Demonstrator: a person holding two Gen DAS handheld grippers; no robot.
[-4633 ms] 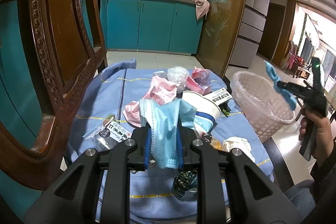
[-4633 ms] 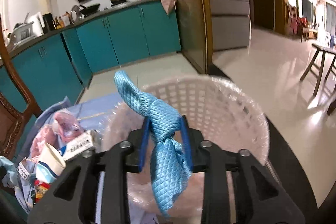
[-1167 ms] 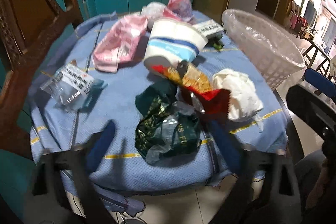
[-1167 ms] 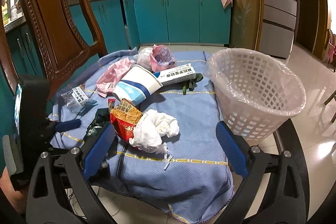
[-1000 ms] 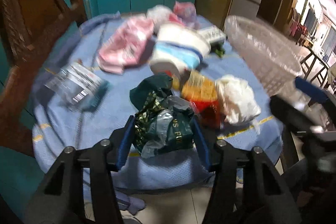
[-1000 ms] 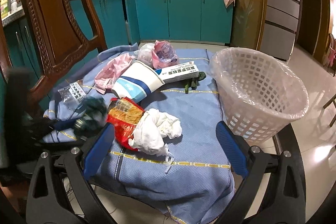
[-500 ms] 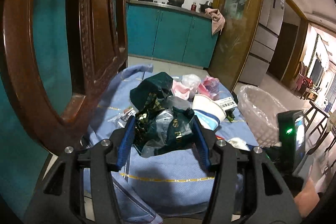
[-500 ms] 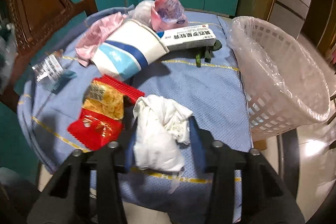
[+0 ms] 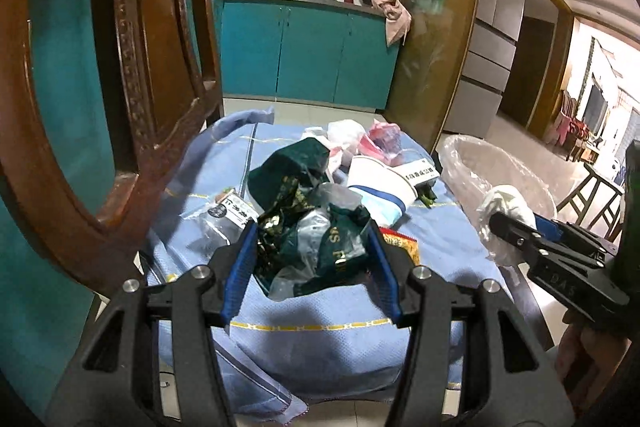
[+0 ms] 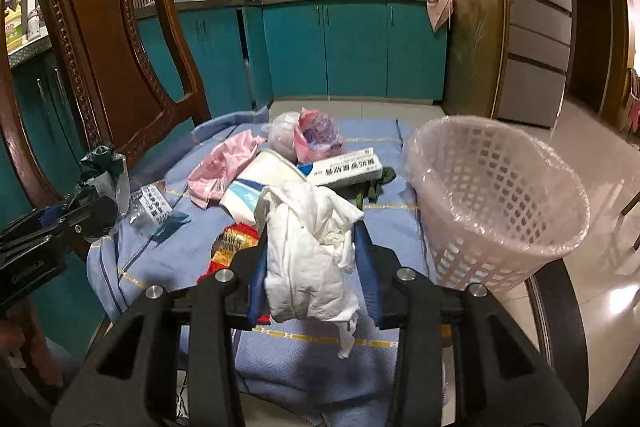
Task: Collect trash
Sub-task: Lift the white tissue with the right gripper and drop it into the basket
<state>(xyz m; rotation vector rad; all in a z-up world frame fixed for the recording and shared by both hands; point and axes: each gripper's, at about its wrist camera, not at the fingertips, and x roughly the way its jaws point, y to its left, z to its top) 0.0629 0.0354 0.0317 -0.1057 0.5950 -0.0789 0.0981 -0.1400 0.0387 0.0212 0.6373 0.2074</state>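
My left gripper [image 9: 312, 259] is shut on a crumpled dark green wrapper [image 9: 308, 219] and holds it above the near edge of the blue-clothed table [image 9: 320, 343]. My right gripper [image 10: 310, 267] is shut on a wad of white tissue [image 10: 308, 247], lifted above the table. The white basket [image 10: 496, 199] lined with clear plastic stands at the table's right. In the left wrist view the right gripper [image 9: 508, 227] with the tissue [image 9: 504, 207] hangs in front of the basket [image 9: 472, 163]. The left gripper also shows in the right wrist view [image 10: 92, 207].
On the table lie a paper cup [image 10: 260, 183], a white box [image 10: 344, 167], pink bags [image 10: 224, 167], a red snack packet [image 10: 232, 243] and a clear labelled packet [image 10: 154, 205]. A carved wooden chair [image 10: 104, 39] stands at the left. Teal cabinets [image 10: 352, 51] stand behind.
My right gripper has closed on the white tissue and lifted it off the table. My left gripper still holds the green wrapper, raised and pulled back toward the chair.
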